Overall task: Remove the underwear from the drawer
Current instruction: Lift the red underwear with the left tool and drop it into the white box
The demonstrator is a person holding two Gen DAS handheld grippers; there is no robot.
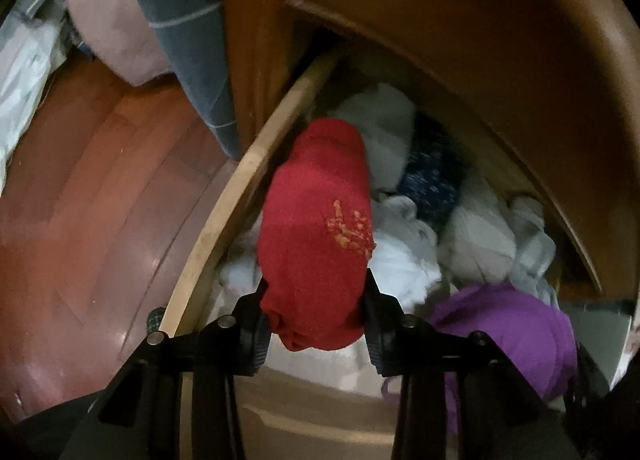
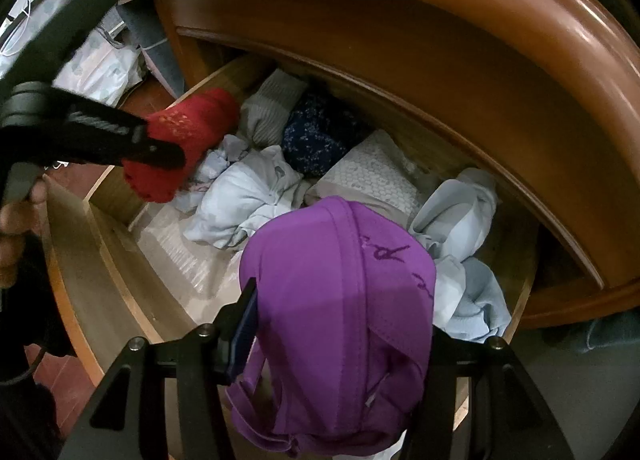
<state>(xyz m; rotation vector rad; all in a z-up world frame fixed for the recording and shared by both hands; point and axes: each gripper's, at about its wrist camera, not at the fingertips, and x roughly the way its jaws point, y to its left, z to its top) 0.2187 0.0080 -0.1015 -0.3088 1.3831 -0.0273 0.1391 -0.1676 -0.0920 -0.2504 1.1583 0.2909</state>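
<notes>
My left gripper point(image 1: 316, 320) is shut on a rolled red underwear piece point(image 1: 316, 220) with an orange pattern, over the left end of the open wooden drawer point(image 1: 224, 212). The right wrist view shows the same gripper point(image 2: 160, 140) clamped on the red piece point(image 2: 192, 128) near the drawer's left wall point(image 2: 100, 260). My right gripper point(image 2: 340, 332) is shut on a purple undergarment point(image 2: 340, 280), which hangs over the drawer's front; it also shows in the left wrist view as the purple undergarment point(image 1: 500, 332). Several white, grey and navy folded pieces point(image 2: 248, 196) lie in the drawer.
The brown cabinet top point(image 2: 440, 20) overhangs the back of the drawer. A reddish wooden floor point(image 1: 88, 200) lies to the left, with pink and blue-grey bedding point(image 1: 172, 20) and white plastic bags point(image 1: 24, 72) beyond. A person's hand point(image 2: 16, 220) grips the left tool's handle.
</notes>
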